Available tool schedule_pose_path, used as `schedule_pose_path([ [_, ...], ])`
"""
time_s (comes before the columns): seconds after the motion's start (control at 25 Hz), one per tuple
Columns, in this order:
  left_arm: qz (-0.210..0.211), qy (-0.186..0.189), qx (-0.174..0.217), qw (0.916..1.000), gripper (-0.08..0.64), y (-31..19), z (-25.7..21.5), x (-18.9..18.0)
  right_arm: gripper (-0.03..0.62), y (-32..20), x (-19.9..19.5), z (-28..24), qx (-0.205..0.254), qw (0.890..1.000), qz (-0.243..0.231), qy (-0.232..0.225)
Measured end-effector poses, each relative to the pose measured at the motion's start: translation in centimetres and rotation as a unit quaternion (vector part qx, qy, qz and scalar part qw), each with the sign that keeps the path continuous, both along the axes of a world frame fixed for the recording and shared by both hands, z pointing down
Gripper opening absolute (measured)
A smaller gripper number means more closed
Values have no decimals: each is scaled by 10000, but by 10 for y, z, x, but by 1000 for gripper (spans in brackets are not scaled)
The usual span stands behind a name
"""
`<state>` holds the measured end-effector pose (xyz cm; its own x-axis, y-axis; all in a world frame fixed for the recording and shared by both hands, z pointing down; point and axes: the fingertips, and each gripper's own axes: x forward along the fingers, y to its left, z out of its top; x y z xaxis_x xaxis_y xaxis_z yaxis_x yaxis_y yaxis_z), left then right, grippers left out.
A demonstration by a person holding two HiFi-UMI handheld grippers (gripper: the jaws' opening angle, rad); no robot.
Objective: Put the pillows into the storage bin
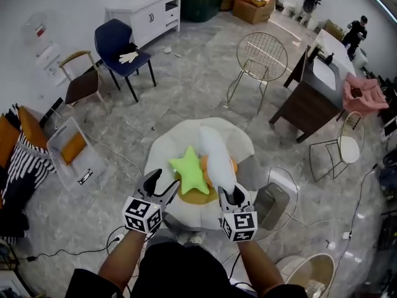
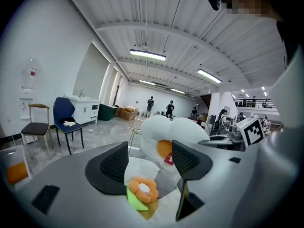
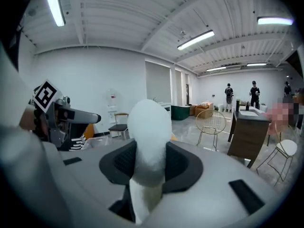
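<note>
A white egg-shaped pillow with an orange yolk is held up over a round white seat. My right gripper is shut on its lower end, and the white plush fills the gap between the jaws. A green star pillow and an orange flower pillow lie on the seat. My left gripper hangs open just left of the star, with nothing pressed between its jaws. The clear storage bin stands on the floor at the left with an orange thing inside.
A blue chair and a brown chair stand at the back left. A gold wire chair and a dark wood cabinet stand at the right. A grey can stands beside the seat. Striped cushions lie at the far left, and cables cross the floor.
</note>
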<state>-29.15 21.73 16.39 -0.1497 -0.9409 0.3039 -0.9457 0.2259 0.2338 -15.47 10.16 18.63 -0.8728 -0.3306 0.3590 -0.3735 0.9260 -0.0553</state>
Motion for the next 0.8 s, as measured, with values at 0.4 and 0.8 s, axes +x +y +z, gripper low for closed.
schedule_pose_path([
  [0.4, 1244, -102, 406, 9914, 304, -42, -39, 47, 138, -13, 59, -38, 195, 9932, 1143, -137],
  [0.8, 1854, 170, 464, 9814, 304, -40, -27, 53, 138, 2, 85, -37, 87, 9832, 1823, 21],
])
